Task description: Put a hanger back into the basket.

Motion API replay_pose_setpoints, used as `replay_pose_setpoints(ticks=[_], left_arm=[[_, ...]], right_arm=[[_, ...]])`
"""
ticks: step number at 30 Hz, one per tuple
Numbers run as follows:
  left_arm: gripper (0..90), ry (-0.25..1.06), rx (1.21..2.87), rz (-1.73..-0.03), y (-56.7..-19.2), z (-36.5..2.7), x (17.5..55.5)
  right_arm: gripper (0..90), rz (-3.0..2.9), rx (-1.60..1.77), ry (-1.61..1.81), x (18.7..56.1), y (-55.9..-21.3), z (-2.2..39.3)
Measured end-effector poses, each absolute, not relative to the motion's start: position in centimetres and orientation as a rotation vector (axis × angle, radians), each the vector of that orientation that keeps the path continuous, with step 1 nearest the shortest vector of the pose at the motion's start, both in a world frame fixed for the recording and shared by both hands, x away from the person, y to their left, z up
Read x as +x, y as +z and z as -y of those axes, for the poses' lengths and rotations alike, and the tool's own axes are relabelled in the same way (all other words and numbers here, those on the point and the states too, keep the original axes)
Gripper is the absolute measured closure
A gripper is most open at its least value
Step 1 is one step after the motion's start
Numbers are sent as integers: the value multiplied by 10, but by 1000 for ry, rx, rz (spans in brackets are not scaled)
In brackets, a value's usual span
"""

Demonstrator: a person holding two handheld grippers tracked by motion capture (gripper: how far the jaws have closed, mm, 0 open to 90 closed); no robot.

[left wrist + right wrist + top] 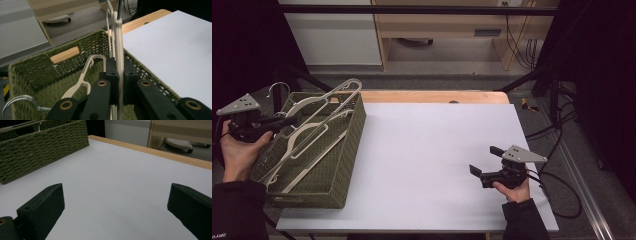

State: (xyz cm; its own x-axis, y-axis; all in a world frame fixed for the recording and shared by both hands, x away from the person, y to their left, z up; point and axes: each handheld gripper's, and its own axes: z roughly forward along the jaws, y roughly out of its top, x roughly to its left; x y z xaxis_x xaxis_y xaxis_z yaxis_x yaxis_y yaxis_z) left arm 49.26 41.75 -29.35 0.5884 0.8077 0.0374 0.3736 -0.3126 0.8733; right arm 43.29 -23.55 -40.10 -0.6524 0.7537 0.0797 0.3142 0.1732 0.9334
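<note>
A green woven basket (pixel 343 165) stands at the table's left end with several cream plastic hangers (pixel 307 145) lying in it. My left gripper (pixel 288 120) is over the basket's left rim, shut on one cream hanger (pixel 334 97) that sticks up and out past the far rim. In the left gripper view, the jaws (pixel 120 71) pinch this hanger's flat arm (pixel 119 42) edge-on. My right gripper (pixel 485 160) rests low over the white table top at the right, open with nothing between its jaws (pixel 115 202).
The white sheet (pixel 427 145) covers most of the table, and a wooden edge (pixel 432 96) shows at the back. Another hanger (pixel 83 80) and a metal hook (pixel 22 98) lie inside the basket (pixel 37 67). Cables trail off the right side (pixel 557 185).
</note>
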Motion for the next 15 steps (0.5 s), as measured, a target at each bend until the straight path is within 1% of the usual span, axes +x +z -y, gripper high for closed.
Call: replay_pose_setpoints(ticks=[8,15], left_arm=[[855,584,1914,-1009,-312,-430,491],[855,536,1909,-1054,-335,-429,490]], right_arm=[[17,-2057,1010,1475,433,-401,235],[17,-2064,1005,1468,433,-402,235]])
